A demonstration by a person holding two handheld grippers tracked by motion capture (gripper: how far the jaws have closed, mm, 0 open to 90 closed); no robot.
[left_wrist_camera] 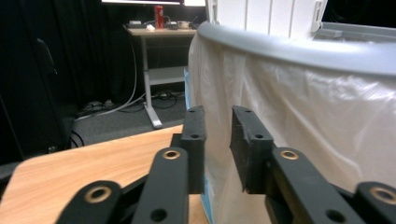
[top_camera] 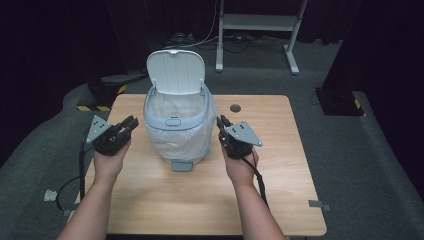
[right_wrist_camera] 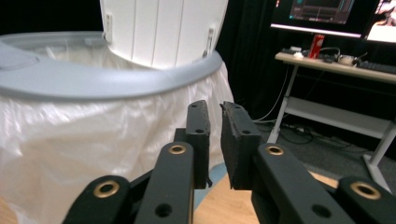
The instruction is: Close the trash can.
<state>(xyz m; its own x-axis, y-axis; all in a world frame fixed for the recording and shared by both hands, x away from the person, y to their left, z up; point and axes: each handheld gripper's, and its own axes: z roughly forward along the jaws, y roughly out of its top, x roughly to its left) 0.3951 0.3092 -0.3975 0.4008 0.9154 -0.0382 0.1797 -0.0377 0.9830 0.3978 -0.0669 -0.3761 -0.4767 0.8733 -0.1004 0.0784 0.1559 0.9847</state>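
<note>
Claws [top_camera: 129, 124] flank lined bin [top_camera: 176, 131], lid up

The wooden table [top_camera: 200, 200] is evenly lit from overhead against dark, dim surroundings, while near jaws are rendered softly blurred.

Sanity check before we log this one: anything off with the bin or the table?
Nothing broken or spilled. The bin stands upright mid-table with its lid up. One oddity: the white liner hangs over the outside of the bin, under the grey rim, and hides the walls. Both grippers, left and right, sit beside it, holding nothing.
</note>
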